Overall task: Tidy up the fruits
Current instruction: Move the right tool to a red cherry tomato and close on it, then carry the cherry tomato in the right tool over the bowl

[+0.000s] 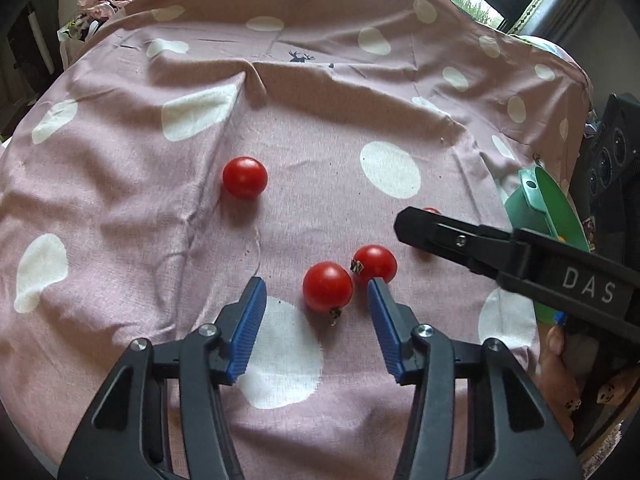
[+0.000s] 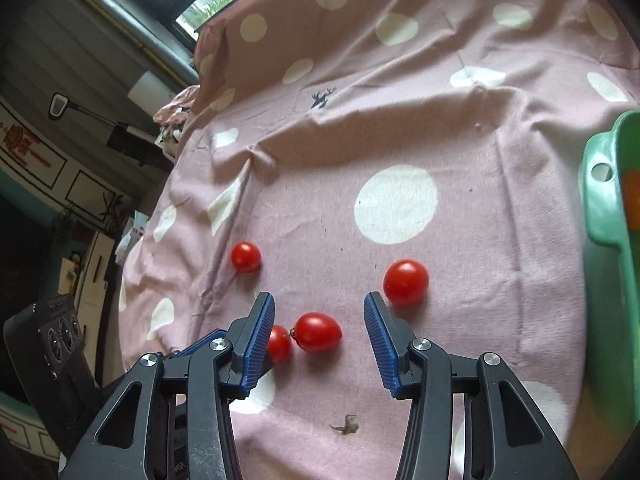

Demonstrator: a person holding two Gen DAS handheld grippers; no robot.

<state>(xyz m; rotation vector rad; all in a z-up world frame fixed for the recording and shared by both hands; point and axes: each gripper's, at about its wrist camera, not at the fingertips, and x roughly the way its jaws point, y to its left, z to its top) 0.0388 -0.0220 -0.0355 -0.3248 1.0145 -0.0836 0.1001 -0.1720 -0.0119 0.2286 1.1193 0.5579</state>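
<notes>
Four tomatoes on the cloth (image 1: 320,128), pink with white dots. Near pair: tomato A (image 1: 327,286) and tomato B (image 1: 375,264) touching, both with dried stem bits, lying just ahead of the left gripper (image 1: 317,300); A sits between its fingertips, B right at the tip of its right finger. Left gripper is spread wide, nothing held. Right-wrist view shows the same pair: B (image 2: 317,331) between the fingers of the right gripper (image 2: 319,312), A (image 2: 279,344) partly hidden behind its left finger. Right gripper also spread wide, holding nothing; its black body comes in from the right side of the left view. Tomato C (image 1: 244,177) (image 2: 245,257) sits alone, farther out to the left, apart from the pair. Tomato D (image 2: 405,282) lies just beyond the right gripper's right fingertip; in the left view only a sliver (image 1: 431,211) shows behind that gripper. Green bowl (image 2: 604,208) at the right edge of the cloth, something orange inside, can't tell what. Loose stem (image 2: 345,426) on the cloth near the right gripper.
</notes>
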